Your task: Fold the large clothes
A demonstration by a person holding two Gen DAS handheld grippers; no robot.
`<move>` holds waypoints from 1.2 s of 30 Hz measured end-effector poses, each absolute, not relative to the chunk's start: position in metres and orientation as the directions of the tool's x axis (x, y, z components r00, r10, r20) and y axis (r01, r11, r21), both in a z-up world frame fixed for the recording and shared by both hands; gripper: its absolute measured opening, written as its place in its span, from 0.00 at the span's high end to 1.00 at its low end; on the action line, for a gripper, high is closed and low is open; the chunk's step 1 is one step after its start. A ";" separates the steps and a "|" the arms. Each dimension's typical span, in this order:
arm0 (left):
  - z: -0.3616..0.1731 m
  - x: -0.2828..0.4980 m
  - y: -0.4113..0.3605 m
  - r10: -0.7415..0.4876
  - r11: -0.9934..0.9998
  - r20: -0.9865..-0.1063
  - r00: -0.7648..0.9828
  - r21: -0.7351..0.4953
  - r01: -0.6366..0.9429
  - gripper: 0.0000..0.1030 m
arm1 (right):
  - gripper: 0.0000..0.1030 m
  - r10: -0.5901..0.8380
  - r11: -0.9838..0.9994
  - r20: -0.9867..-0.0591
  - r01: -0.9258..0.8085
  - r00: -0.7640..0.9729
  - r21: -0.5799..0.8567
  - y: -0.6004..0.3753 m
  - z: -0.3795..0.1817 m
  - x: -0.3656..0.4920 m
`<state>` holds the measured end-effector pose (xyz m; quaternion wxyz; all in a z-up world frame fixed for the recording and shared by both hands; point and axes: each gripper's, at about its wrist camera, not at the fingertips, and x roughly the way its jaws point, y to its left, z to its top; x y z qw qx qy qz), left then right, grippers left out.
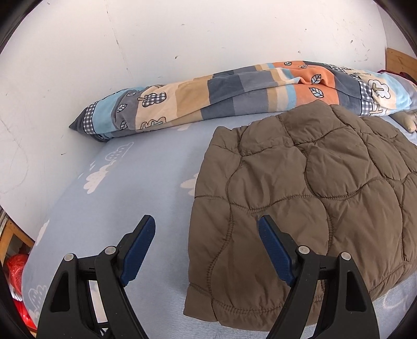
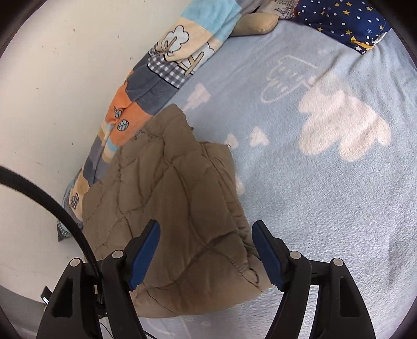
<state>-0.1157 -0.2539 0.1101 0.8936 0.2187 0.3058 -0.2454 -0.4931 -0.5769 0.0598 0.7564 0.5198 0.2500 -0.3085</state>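
Observation:
A brown quilted jacket (image 1: 312,198) lies folded into a thick rectangle on the light blue cloud-print bed sheet (image 1: 135,187). My left gripper (image 1: 206,221) is open and empty, hovering above the jacket's left edge. In the right wrist view the same jacket (image 2: 166,208) lies below my right gripper (image 2: 206,226), which is open and empty above the jacket's near right corner. Neither gripper touches the fabric.
A rolled patchwork blanket (image 1: 234,88) lies along the white wall (image 1: 130,39) behind the jacket; it also shows in the right wrist view (image 2: 156,78). A dark star-print pillow (image 2: 344,18) and a beige soft toy (image 2: 258,23) lie far off. A red object (image 1: 18,281) sits beside the bed.

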 end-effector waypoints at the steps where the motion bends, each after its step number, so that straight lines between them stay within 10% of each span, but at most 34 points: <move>1: 0.110 -0.116 -0.254 -0.306 0.783 -0.654 0.692 0.240 0.573 0.21 | 0.22 -0.199 0.273 -0.699 0.724 0.687 0.633 -0.577 0.059 -0.494; 8: 0.107 -0.110 -0.255 -0.336 0.773 -0.715 0.613 0.162 0.613 0.21 | 0.13 -0.141 0.259 -0.677 0.687 0.723 0.679 -0.578 0.045 -0.509; 18: 0.073 -0.035 -0.187 -0.628 0.747 -0.765 0.146 -0.539 0.390 0.17 | 0.08 -0.043 0.181 -0.630 0.626 0.775 0.758 -0.584 0.014 -0.526; 36: 0.005 -0.017 -0.182 -0.799 0.577 -0.591 -0.110 -0.806 0.136 0.06 | 0.00 0.036 0.218 -0.572 0.552 0.819 0.805 -0.578 -0.001 -0.484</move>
